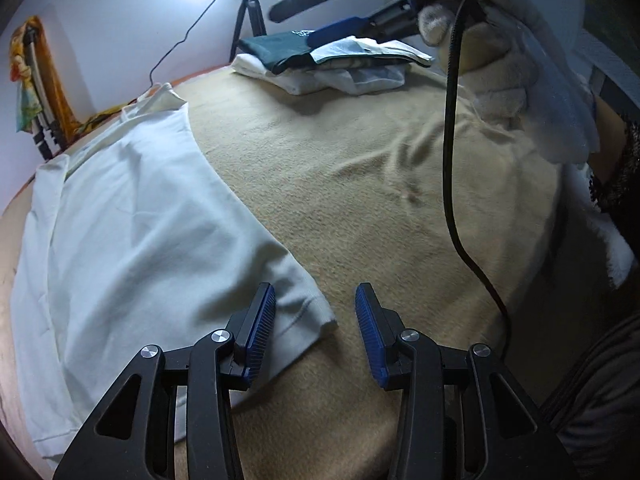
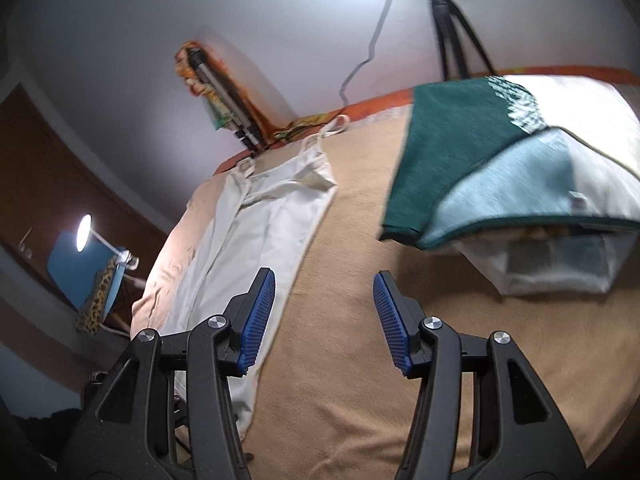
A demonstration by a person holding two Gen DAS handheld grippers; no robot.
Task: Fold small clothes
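blanket (image 1: 360,184): tan, covers the whole work surface, a few wrinkles mid-field.
white top (image 1: 132,216): spread flat on the blanket, strap end toward the far wall, hem end toward the person. Long axis runs near-to-far. Looks unfolded or at most half-folded, can't tell which.
white top, right view (image 2: 256,216): same garment, straps at the far end, sits left of the right gripper's line.
stack (image 1: 320,60): already folded clothes at the far right of the blanket, green piece on top, well apart from the white top.
cable (image 1: 450,152): black, hangs across the right side of the left view, clear of the garment.
left gripper (image 1: 316,336): released, nothing between the jaws. Its left finger (image 1: 262,320) overlaps the near hem corner of the top; whether it touches I can't tell.
right gripper (image 2: 324,320): released, empty. Over bare blanket, garment's right edge just beside its left finger (image 2: 260,312).
key relation: top lies left and ahead of both grippers; left one is nearer the hem corner.
next move, my read: left pinches that near corner, right has to shift left to reach the edge before folding across or along the long axis.
risk: thin fabric, easy to pinch blanket with it.
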